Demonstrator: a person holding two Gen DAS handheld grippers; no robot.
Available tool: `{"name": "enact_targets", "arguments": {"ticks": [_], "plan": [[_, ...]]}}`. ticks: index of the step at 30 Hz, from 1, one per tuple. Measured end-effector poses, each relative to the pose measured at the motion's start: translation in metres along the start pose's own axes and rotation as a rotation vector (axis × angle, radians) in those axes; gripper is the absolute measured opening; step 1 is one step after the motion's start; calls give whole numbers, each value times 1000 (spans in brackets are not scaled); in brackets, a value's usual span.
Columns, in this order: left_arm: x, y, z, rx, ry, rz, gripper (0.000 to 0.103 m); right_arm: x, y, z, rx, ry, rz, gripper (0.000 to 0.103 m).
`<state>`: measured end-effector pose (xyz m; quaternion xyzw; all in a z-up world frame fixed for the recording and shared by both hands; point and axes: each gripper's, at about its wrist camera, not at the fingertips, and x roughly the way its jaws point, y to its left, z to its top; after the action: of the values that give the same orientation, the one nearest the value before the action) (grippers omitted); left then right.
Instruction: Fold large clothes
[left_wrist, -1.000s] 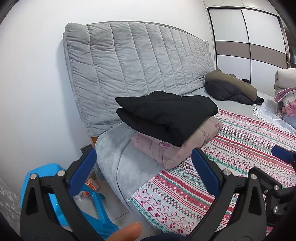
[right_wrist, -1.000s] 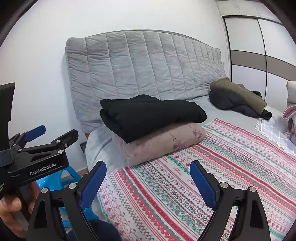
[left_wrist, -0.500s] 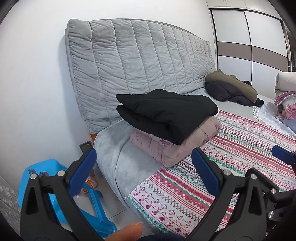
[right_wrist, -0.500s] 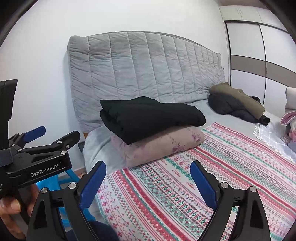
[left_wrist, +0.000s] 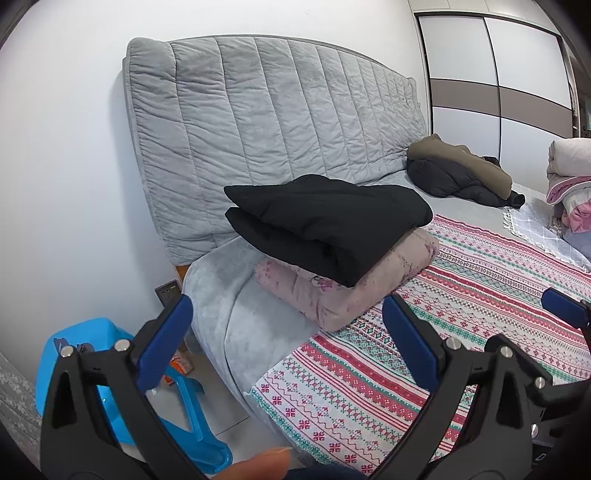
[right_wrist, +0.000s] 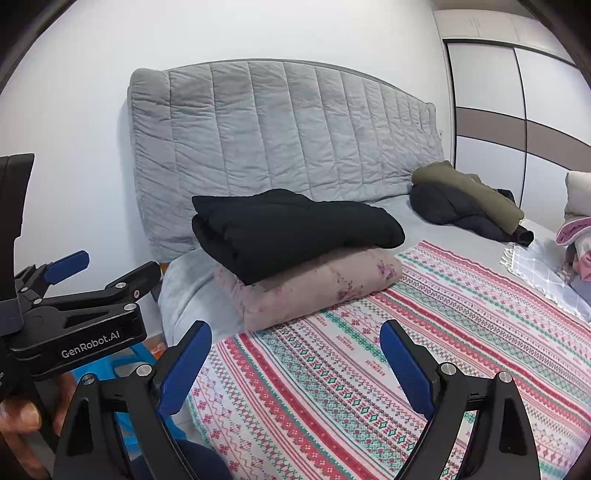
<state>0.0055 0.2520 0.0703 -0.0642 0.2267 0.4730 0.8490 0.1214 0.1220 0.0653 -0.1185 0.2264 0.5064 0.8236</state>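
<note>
While both views stay nearly unchanged | left hand-held gripper (left_wrist: 286, 334) wide apart, empty | right hand-held gripper (right_wrist: 295, 354) likewise

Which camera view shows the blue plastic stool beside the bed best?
The left wrist view: the blue stool shows its seat and a leg beside the bed. In the right wrist view only slivers appear behind the left gripper.
</note>
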Motion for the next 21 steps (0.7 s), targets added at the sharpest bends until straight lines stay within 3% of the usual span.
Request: {"name": "enact_targets", "arguments": {"ticks": [21], "plan": [[0, -11, -5, 18, 6, -14, 102, 4, -1, -4, 1, 12, -3, 94]]}}
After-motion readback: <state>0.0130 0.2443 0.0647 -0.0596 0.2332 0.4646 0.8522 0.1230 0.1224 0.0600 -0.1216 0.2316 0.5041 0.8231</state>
